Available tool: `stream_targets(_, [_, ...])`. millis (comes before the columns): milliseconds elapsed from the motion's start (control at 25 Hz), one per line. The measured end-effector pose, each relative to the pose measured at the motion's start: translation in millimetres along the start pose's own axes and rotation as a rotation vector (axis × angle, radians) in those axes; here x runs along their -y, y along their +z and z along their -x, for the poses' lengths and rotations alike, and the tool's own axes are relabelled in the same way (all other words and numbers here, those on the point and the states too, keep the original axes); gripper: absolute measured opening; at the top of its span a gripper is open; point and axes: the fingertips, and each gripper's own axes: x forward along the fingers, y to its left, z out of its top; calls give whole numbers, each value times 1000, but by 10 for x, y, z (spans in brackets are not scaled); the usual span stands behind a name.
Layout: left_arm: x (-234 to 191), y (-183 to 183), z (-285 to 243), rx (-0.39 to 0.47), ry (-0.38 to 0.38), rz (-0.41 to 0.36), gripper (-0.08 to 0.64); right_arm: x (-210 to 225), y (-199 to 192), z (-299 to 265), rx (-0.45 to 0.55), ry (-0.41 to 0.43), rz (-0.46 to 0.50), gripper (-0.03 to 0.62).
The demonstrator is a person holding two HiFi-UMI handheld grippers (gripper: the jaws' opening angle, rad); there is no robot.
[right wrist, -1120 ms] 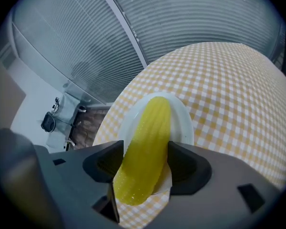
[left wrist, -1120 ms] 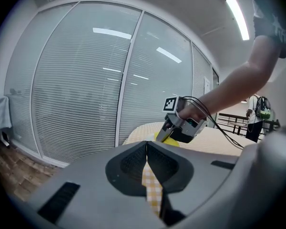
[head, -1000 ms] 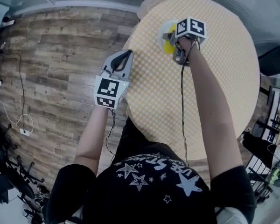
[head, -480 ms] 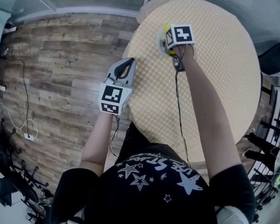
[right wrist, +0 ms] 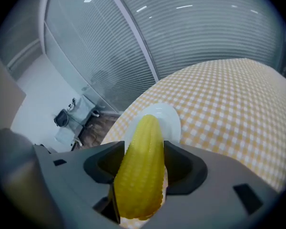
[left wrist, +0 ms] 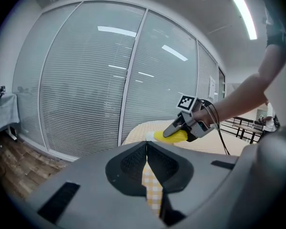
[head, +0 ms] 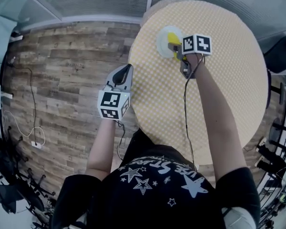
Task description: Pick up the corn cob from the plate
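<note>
My right gripper (right wrist: 140,168) is shut on the yellow corn cob (right wrist: 140,168), which sticks out forward between the jaws. It hangs above the white plate (right wrist: 168,117) on the round table. The head view shows the corn cob (head: 174,40) and the right gripper (head: 177,46) at the near edge of the plate (head: 163,39). From the left gripper view, the cob (left wrist: 171,136) is seen lifted in the right gripper (left wrist: 177,128). My left gripper (head: 124,75) is shut with nothing in it, held over the table's left edge.
The round table (head: 224,80) has a yellow-and-white checked cloth. Wooden floor (head: 62,70) lies to its left, with cables along it. Windows with blinds stand beyond the table (left wrist: 109,80).
The right gripper has lifted and drawn back a little toward me with the corn cob, uncovering the plate. The left gripper has shifted slightly nearer me.
</note>
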Motion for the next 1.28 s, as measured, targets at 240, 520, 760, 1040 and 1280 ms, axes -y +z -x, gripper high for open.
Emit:
stream_targets(240, [251, 51, 94, 5, -18, -5, 9, -169, -143, 288, 107, 236, -284, 264])
stream_targets(520, [640, 217, 245, 28, -43, -44, 9, -508, -321, 911, 215, 485, -336, 264])
stream_targets(760, [1110, 313, 467, 53, -47, -48, 9, -679, -545, 1680, 337, 664, -388, 264])
stream_targets(1040, [1915, 336, 769, 83, -73, -29, 9, -658, -1012, 2575, 426, 821, -326, 264])
stream_targets(1280, [2634, 278, 1005, 97, -82, -28, 9, -583, -1581, 3182, 437, 867, -201, 264])
